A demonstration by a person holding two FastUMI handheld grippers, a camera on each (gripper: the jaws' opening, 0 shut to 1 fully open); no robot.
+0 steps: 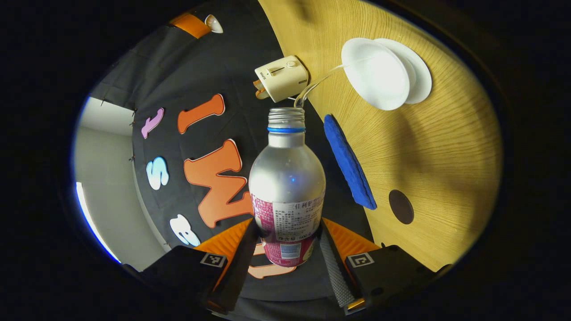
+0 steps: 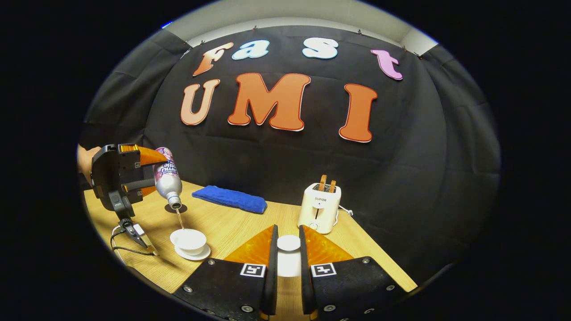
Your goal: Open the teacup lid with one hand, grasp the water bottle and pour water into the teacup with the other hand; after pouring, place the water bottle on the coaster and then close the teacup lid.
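My left gripper [image 1: 287,238] is shut on a silver water bottle [image 1: 287,178] with a pink label and no cap. The bottle is tipped mouth-down, and a thin stream of water [image 1: 316,82] runs from it into the white teacup [image 1: 374,73] on its saucer [image 1: 421,71]. The right gripper view shows the same bottle [image 2: 167,178] tilted over the teacup [image 2: 189,239]. My right gripper [image 2: 288,236] is shut on the white teacup lid [image 2: 288,263] and holds it above the table, right of the cup. The dark round coaster [image 1: 400,206] lies bare on the wood.
A blue folded cloth [image 2: 229,198] lies along the back of the wooden table [image 2: 223,227]. A cream toaster [image 2: 320,207] with two slices stands at the back right. A black cable [image 2: 122,249] trails under the left gripper [image 2: 154,173], held by a hand [image 2: 84,158].
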